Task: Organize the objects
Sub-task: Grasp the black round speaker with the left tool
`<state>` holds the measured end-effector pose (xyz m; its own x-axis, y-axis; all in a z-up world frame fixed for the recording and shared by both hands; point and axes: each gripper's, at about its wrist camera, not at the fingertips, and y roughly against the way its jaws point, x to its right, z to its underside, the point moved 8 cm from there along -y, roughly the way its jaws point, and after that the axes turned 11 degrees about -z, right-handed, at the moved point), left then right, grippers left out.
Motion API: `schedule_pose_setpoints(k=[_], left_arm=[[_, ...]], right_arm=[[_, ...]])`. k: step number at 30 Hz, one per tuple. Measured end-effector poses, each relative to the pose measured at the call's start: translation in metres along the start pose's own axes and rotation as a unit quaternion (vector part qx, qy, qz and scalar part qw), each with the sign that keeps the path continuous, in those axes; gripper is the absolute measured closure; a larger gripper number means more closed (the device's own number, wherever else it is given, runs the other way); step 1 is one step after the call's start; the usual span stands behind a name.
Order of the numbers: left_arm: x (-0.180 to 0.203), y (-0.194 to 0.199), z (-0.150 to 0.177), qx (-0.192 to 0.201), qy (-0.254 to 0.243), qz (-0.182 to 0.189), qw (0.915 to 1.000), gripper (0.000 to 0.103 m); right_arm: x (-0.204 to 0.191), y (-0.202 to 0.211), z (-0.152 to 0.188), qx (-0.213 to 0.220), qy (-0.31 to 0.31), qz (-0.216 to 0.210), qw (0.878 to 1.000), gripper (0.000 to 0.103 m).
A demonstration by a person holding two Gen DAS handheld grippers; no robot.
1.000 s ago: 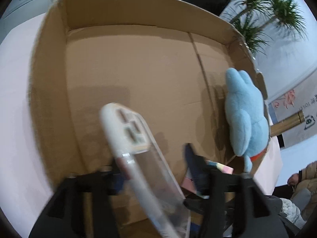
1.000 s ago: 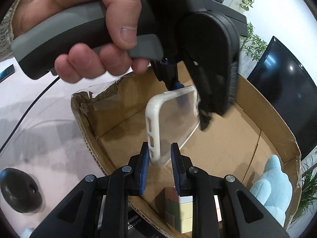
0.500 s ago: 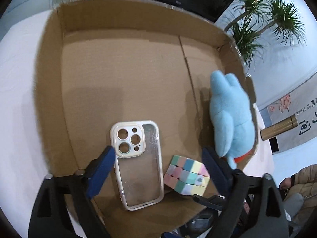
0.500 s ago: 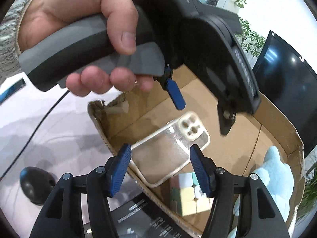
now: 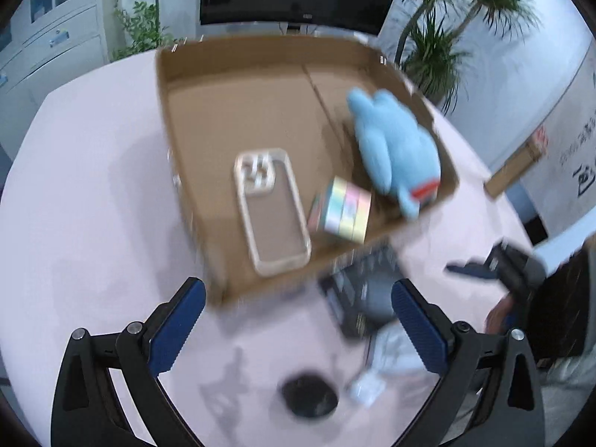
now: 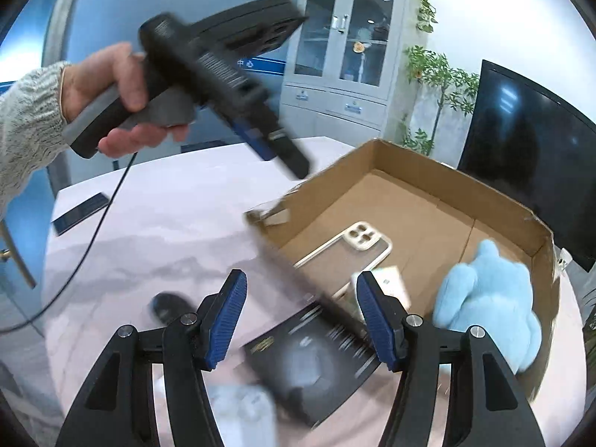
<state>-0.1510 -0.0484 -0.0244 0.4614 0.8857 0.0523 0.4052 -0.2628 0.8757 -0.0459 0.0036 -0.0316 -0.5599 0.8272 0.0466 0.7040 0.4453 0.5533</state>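
A shallow brown cardboard box (image 5: 238, 119) sits on the pale table (image 5: 85, 201). Inside it, a clear phone case with a cream rim (image 5: 270, 210) lies flat near the front wall, a pastel puzzle cube (image 5: 344, 210) just to its right, and a light-blue plush toy (image 5: 396, 149) against the right wall. The left gripper (image 5: 298, 329) hangs released, jaws wide and empty, above the table in front of the box. The right gripper (image 6: 301, 316) is likewise spread and holds nothing. A black printed booklet (image 5: 363, 294) lies just outside the box's near edge, with a round black object (image 5: 309, 396) nearer still.
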Motion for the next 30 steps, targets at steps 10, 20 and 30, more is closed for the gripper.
schedule_pose_setpoints(k=[10, 20, 30], left_arm=[[0.008, -0.054, 0.117, -0.080, -0.003, -0.051, 0.9955, 0.004], [0.023, -0.086, 0.129, -0.115, -0.003, -0.051, 0.9920, 0.020], [0.023, -0.087, 0.133, -0.124, -0.011, -0.057, 0.9905, 0.046]], right_arm=[[-0.061, -0.045, 0.061, -0.044, -0.051, -0.070, 0.995, 0.043], [-0.066, -0.100, 0.063, -0.088, -0.121, -0.077, 0.986, 0.043], [-0.069, -0.127, 0.055, -0.110, -0.097, -0.081, 0.986, 0.043]])
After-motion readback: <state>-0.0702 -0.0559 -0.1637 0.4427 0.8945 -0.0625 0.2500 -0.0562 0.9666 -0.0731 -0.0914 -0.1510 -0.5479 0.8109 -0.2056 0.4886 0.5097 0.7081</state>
